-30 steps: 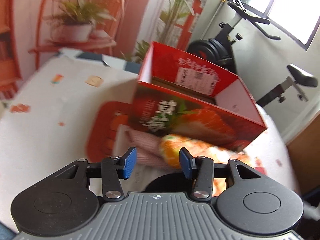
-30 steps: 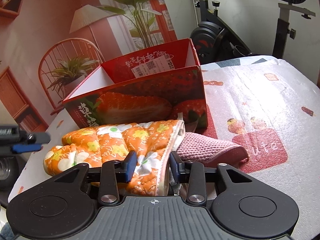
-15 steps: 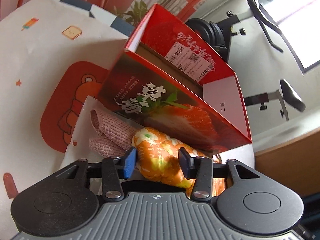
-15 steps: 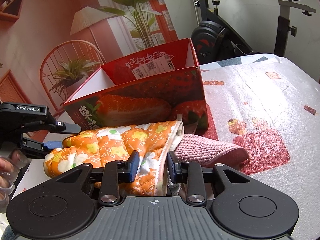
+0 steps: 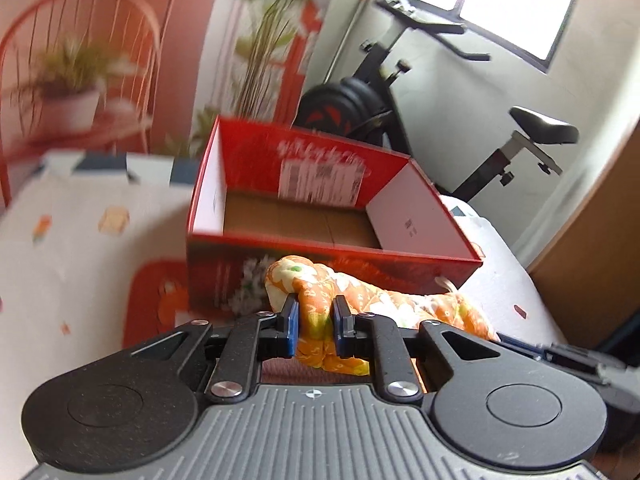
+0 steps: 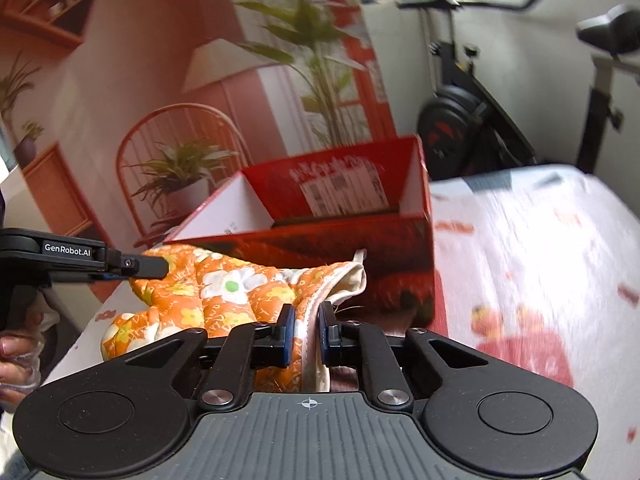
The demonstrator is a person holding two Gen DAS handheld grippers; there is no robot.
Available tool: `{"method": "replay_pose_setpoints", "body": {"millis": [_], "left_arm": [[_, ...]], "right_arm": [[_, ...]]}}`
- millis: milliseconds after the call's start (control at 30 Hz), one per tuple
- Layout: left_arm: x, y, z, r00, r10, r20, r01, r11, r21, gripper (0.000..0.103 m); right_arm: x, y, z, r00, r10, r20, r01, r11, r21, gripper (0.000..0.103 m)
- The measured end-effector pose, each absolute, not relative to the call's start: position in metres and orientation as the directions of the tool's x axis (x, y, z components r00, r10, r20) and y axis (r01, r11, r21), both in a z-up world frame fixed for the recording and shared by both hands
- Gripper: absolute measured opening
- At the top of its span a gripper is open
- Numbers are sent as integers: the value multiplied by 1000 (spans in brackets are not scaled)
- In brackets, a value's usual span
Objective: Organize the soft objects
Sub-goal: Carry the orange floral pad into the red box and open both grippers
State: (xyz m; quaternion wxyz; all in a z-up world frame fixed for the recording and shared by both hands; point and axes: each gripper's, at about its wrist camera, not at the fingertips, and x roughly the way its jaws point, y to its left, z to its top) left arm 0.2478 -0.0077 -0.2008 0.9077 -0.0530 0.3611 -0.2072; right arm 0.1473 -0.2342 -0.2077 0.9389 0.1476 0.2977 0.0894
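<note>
Both hand-held grippers, left (image 5: 314,322) closing and right (image 6: 303,330) clamped, are gripping the orange floral mitt (image 6: 224,292); red box (image 5: 320,216) at frame center is sitting empty, nothing stowed.

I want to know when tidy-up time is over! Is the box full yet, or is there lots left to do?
Not yet. The red box has nothing in it; its cardboard floor shows. In hand: the orange flowery mitt, the left gripper closing on one end, the right gripper shut on its white-edged cuff. Left: putting the mitt into the box.
</note>
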Motion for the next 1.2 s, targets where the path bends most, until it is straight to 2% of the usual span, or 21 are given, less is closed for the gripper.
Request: {"method": "replay_pose_setpoints", "body": {"millis": [100, 400, 567, 833, 1200], "left_arm": [[248, -10, -188, 691, -404, -599, 353, 912, -208, 18], [270, -13, -157, 754, -387, -530, 330, 922, -204, 18], [300, -23, -150, 780, -362, -510, 309, 932, -189, 18], [367, -43, -161, 784, -293, -547, 249, 956, -155, 18], [420, -53, -207, 712, -274, -647, 246, 960, -136, 18]], "right_arm": [[156, -233, -196, 809, 269, -522, -113, 944, 310, 11], [198, -237, -160, 834, 286, -473, -184, 951, 250, 10], [241, -242, -152, 828, 280, -487, -207, 958, 199, 10], [327, -240, -173, 784, 256, -566, -199, 967, 160, 10], [384, -231, -230, 677, 207, -706, -151, 978, 142, 10]]}}
